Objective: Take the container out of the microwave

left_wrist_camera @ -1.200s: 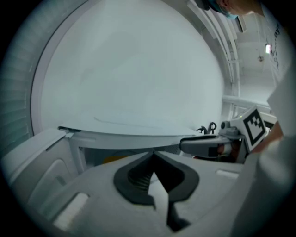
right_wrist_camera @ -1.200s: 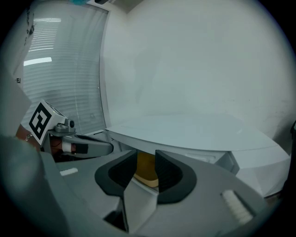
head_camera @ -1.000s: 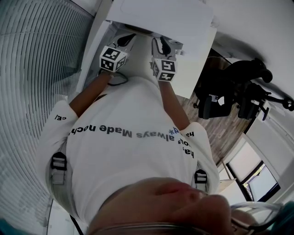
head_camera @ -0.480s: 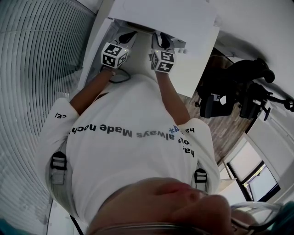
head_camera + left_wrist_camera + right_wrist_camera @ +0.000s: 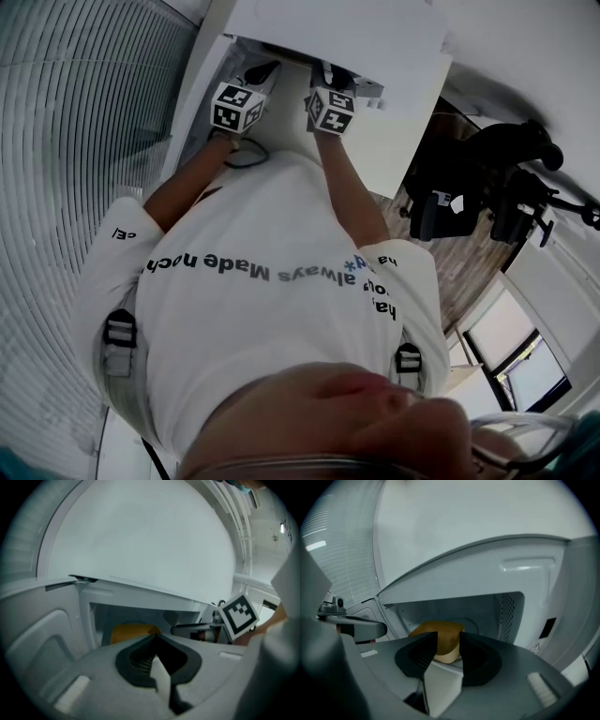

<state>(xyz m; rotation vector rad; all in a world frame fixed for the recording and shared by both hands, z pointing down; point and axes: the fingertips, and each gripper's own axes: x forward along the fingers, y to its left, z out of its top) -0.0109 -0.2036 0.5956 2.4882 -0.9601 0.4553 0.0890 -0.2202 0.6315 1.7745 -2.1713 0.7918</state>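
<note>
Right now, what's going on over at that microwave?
A person in a white T-shirt holds a gripper in each hand up to the open white microwave. A yellow-brown squarish container sits inside it. The right tongs are open, their jaws having just been opening wider, and the container lines up with their gap but is not gripped. The left tongs are shut and empty.

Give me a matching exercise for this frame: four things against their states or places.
1 left tool
2 right tool
3 container
4 microwave

A standing open
B jaws apart
C jaws together
D yellow, inside the microwave

Pairs: 1-C, 2-B, 3-D, 4-A.
The right tool's jaws have just been opening, with nothing between them.
</note>
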